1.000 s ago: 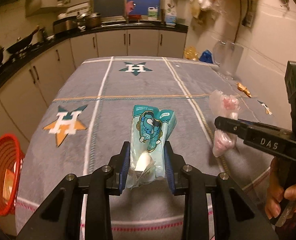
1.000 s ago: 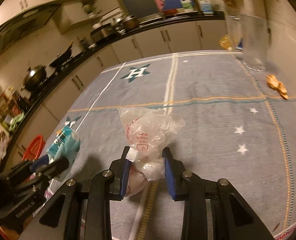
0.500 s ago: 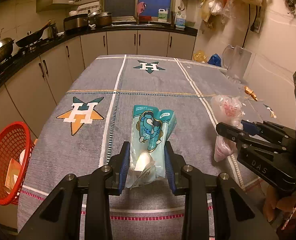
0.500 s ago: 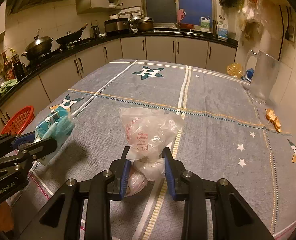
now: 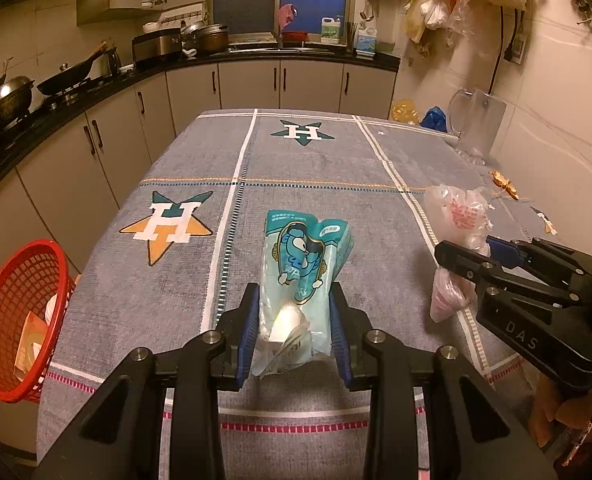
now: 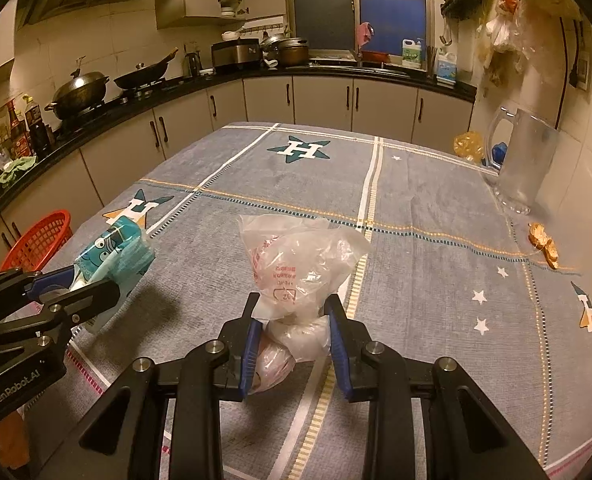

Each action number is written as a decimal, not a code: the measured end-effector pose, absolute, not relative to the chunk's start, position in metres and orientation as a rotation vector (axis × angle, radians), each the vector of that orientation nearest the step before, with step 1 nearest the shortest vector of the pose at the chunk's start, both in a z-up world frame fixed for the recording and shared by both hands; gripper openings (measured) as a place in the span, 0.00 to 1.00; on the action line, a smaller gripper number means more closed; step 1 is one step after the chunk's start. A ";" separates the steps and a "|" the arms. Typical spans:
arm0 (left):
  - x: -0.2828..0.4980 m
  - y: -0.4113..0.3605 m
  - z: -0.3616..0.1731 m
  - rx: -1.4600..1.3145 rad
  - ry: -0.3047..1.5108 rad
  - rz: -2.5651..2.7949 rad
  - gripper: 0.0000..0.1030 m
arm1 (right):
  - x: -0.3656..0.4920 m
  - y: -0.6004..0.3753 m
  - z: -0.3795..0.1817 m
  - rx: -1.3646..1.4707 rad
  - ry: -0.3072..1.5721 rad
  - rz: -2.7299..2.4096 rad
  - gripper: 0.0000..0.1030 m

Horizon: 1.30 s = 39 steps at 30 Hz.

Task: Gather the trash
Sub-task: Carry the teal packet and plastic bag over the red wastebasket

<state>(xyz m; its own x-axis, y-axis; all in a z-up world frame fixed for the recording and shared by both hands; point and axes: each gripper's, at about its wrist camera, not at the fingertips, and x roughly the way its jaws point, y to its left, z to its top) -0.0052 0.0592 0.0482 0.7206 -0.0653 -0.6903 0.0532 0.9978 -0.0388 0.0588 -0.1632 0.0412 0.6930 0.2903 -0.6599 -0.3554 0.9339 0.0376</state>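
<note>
Left wrist view: the left gripper [image 5: 296, 332] is closed on a teal snack wrapper [image 5: 301, 272], blue pads pressing both sides, held above the near end of the table.
Wrapper: glossy film, crinkled, printed with a blue cartoon figure; its small lettering is too fine to read; a white lump shows through the clear lower part.
Right wrist view: the right gripper [image 6: 294, 340] is clamped on a clear plastic bag [image 6: 299, 268], thin and wrinkled, with red print and a boxed mark that cannot be read.
Writing on tools: "DAS" on the right gripper's side in the left view; "GenRobot.AI" on the left gripper's body in the right view.
Tablecloth [image 5: 296, 168]: grey woven fabric, white and dashed stripes, star badges each bearing an "H".
Red basket [image 5: 14, 320]: plastic mesh, just beside the table's near left corner, with paper scraps inside.
Glass jug [image 6: 521, 164]: clear, handled, at the far right edge.
Orange wrapper [image 6: 543, 242]: small, crumpled, right edge, near the jug.
</note>
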 end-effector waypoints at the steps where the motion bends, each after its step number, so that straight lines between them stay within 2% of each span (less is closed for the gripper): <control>1: -0.006 0.058 0.049 -0.016 0.762 -0.067 0.31 | 0.058 -0.163 0.041 -0.098 0.718 0.361 0.33; 21: -0.021 0.074 0.056 -0.020 0.732 -0.052 0.31 | 0.057 -0.155 0.043 -0.138 0.702 0.327 0.33; 30: -0.045 0.120 0.073 -0.059 0.677 0.016 0.32 | 0.043 -0.142 0.062 -0.080 0.727 0.407 0.33; 39: -0.071 0.197 0.088 -0.140 0.622 0.127 0.33 | 0.030 -0.075 0.091 -0.084 0.750 0.590 0.33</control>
<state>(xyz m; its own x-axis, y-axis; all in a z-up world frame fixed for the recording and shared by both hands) -0.0712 0.1967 0.0882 0.8055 0.0767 -0.5877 -0.1605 0.9828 -0.0917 0.0302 -0.0747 0.0914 0.5784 0.4744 -0.6637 -0.5327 0.8358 0.1331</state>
